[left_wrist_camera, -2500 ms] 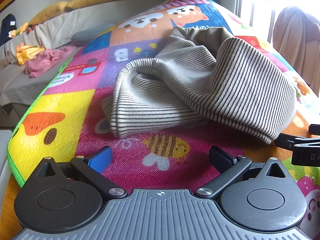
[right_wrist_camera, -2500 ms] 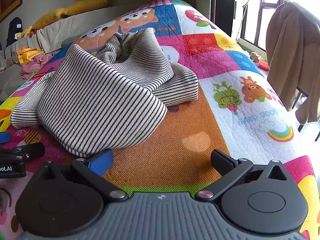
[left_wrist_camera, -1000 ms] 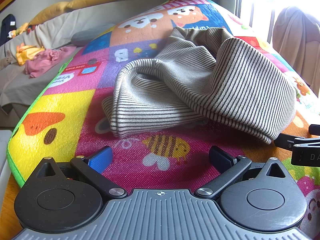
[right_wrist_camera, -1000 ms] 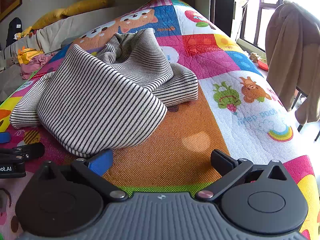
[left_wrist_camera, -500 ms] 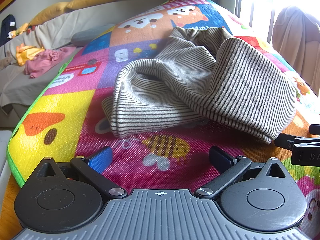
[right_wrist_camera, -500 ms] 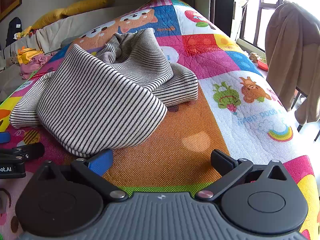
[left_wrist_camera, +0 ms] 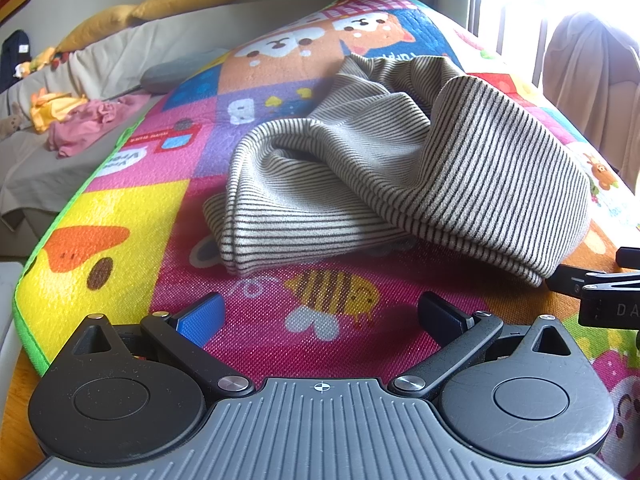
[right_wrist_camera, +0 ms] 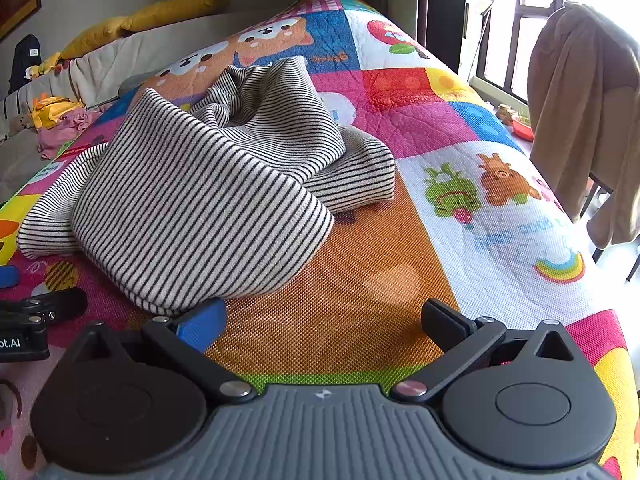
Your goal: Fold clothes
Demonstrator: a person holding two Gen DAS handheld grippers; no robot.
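A crumpled beige garment with thin dark stripes [left_wrist_camera: 400, 168] lies in a heap on a colourful cartoon play mat [left_wrist_camera: 120, 216]. It also shows in the right wrist view [right_wrist_camera: 200, 204]. My left gripper [left_wrist_camera: 320, 316] is open and empty, low over the mat just short of the garment's near edge. My right gripper [right_wrist_camera: 324, 324] is open and empty; its blue left pad [right_wrist_camera: 200, 324] sits right at the garment's near hem. Each gripper's tip shows at the edge of the other view.
The mat [right_wrist_camera: 500, 208] covers a bed-like surface with its near edge close below me. A grey-sheeted bed [left_wrist_camera: 48, 160] with yellow pillows and pink and yellow clothes [left_wrist_camera: 76, 120] lies left. A brown cloth hangs over a chair [right_wrist_camera: 588, 92] by the window at right.
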